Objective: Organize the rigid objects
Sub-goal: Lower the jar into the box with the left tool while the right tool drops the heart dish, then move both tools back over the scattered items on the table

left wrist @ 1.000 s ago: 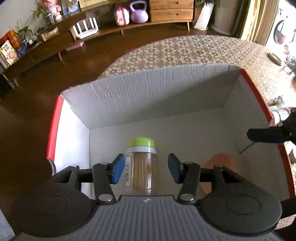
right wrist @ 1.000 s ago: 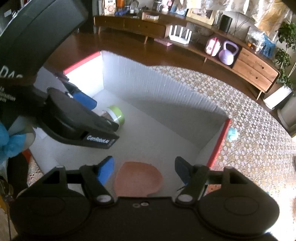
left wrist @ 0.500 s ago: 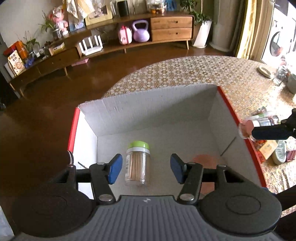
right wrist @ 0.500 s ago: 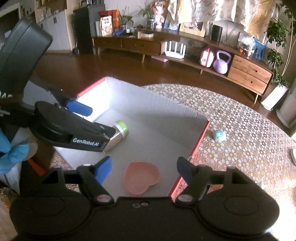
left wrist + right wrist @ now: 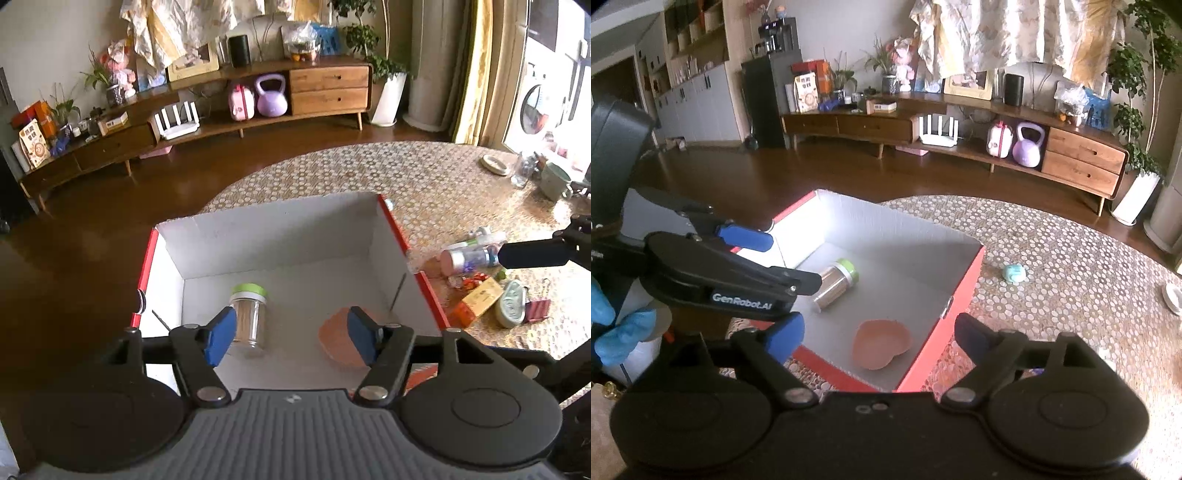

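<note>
A white cardboard box with a red rim [image 5: 397, 232] [image 5: 960, 302] sits on the patterned table. On its floor stands a clear toothpick jar with a green lid [image 5: 248, 314] [image 5: 836, 284]. An orange heart-shaped dish [image 5: 334, 341] [image 5: 881, 343] lies at the near right of the floor. My left gripper [image 5: 291, 317] hovers above the box with its jaws opening and nothing between them; the jar shows just inside its left finger, lower down. My right gripper [image 5: 879, 328] hangs over the box's near corner, jaws also opening and empty, with the dish well below them.
Loose items lie on the table right of the box: a clear bottle with a pink cap [image 5: 467, 258], a yellow carton [image 5: 480, 295], an oval tin [image 5: 511, 302] and red clips [image 5: 537, 308]. A small teal object [image 5: 1014, 273] sits beyond the box. A blue-gloved hand [image 5: 613, 332] holds the left gripper.
Both grippers have risen and drawn back from inside the box while their jaws widened. The jar and the heart dish stay on the box floor.
</note>
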`<action>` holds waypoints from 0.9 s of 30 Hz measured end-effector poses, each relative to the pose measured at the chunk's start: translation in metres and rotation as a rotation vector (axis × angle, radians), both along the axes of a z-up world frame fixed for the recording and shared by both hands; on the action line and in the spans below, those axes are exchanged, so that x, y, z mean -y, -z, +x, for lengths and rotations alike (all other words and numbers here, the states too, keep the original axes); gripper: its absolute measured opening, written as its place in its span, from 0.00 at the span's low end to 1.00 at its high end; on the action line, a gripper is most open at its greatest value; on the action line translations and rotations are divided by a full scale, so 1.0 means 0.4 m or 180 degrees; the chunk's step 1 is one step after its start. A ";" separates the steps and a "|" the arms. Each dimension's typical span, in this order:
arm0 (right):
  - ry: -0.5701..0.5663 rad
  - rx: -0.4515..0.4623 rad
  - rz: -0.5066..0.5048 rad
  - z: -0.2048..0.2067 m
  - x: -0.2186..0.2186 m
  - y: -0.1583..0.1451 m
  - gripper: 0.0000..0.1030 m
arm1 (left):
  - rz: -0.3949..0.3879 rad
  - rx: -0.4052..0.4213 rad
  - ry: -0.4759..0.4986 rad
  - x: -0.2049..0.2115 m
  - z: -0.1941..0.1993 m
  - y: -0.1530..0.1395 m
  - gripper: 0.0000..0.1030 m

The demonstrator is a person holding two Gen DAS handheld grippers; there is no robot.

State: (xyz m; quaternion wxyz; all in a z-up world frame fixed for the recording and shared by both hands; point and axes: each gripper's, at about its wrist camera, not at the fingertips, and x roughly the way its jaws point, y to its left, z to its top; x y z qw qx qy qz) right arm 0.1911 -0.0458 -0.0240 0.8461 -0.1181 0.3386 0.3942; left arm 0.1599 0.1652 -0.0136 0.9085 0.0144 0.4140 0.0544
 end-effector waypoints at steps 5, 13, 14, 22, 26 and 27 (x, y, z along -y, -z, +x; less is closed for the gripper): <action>-0.0012 0.0034 0.0170 -0.023 0.060 -0.015 0.95 | -0.0047 0.0095 -0.0008 0.027 -0.034 -0.016 0.68; -0.0076 0.0098 0.0469 -0.058 0.156 -0.023 1.00 | -0.0065 0.0291 -0.0056 0.072 -0.084 -0.024 0.73; -0.0083 0.0105 0.0505 -0.061 0.169 -0.023 1.00 | -0.0074 0.0314 -0.0066 0.080 -0.088 -0.025 0.73; -0.0027 0.0180 0.0576 -0.088 0.256 -0.007 1.00 | -0.0190 0.0485 -0.0095 0.132 -0.115 -0.034 0.78; 0.0071 0.0175 0.0614 -0.086 0.306 0.006 1.00 | -0.0256 0.0519 -0.0061 0.174 -0.115 -0.030 0.79; 0.0096 0.0174 0.0617 -0.087 0.321 0.012 1.00 | -0.0274 0.0514 -0.0034 0.185 -0.112 -0.028 0.79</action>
